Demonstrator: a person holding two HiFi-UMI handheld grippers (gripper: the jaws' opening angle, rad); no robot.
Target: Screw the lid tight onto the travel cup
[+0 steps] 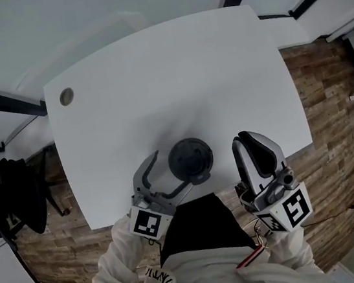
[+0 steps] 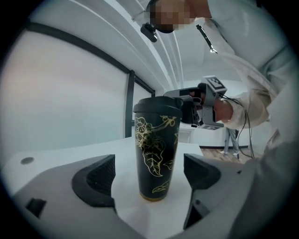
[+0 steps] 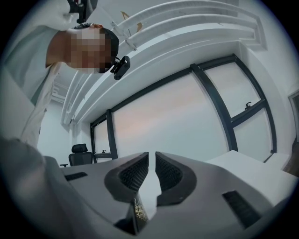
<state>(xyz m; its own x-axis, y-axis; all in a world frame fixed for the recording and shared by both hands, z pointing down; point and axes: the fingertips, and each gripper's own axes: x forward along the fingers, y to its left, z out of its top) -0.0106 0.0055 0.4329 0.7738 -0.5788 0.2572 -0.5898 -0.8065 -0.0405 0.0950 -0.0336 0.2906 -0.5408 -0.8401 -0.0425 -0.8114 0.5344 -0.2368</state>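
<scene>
A black travel cup [image 2: 156,154] with a gold flower pattern stands upright on the white table [image 1: 155,75], its dark lid [image 1: 190,158] on top. My left gripper [image 1: 168,173] is open, one jaw on each side of the cup's lower body, with a gap on both sides; the pads [image 2: 100,179] do not touch it. My right gripper [image 1: 250,139] is shut with nothing in it, held to the right of the cup near lid height. In the right gripper view the closed jaws [image 3: 152,170] point at the windows, and a sliver of the cup [image 3: 138,210] shows below them.
The cup stands near the table's front edge, close to the person's body. A round grommet [image 1: 66,96] sits at the table's far left corner. Wooden floor [image 1: 330,116] lies to the right. A dark object [image 1: 8,194] stands left of the table, and an office chair [image 3: 79,149] by the windows.
</scene>
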